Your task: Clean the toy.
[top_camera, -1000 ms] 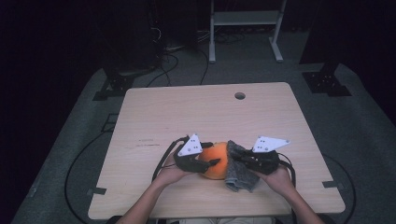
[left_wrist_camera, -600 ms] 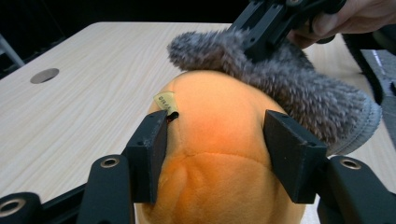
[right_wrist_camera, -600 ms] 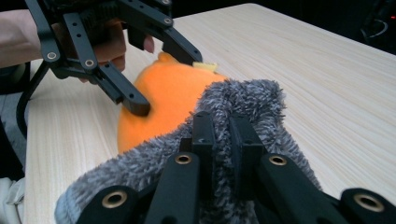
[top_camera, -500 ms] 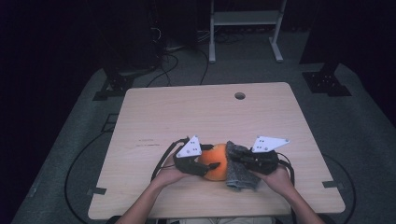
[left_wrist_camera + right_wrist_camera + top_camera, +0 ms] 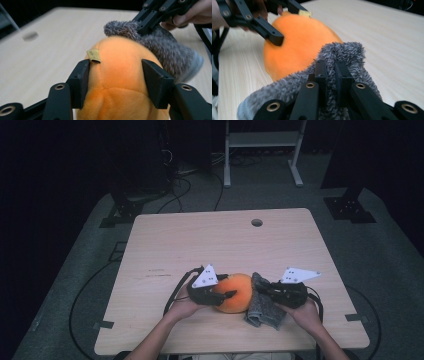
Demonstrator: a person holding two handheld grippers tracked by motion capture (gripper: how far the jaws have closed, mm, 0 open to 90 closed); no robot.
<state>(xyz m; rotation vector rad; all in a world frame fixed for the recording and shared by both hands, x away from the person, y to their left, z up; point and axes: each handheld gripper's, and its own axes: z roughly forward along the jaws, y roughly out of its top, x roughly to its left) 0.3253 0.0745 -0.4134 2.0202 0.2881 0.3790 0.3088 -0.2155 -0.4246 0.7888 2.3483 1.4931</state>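
On the pale wooden bench (image 5: 220,240), near its front edge, a round orange plush toy (image 5: 235,292) lay with a grey fuzzy cloth (image 5: 263,307) pressed against its right side. The left hand-held gripper (image 5: 227,295) straddled the toy, and its jaws had just been closing around it: in the left gripper view the two black jaws stood on either side of the orange plush body (image 5: 117,82), the left one touching the fabric just below a small yellow tag (image 5: 93,55), the right one flush against the opposite flank, so the toy looked squeezed rather than merely framed. The right hand-held gripper (image 5: 330,72) had its jaws pressed nearly together on a fold of the grey cloth (image 5: 342,53), whose nap bulged up around the pads. Compared with the earlier high views, the right hand had edged slightly closer to the toy while the left hand kept its place, and toy and cloth lay where they had been. The tightening of the left jaws suggested the toy was being steadied, so that the cloth could be drawn over or wrapped around it; the cloth covered none of the toy's top yet, so that work seemed barely begun.
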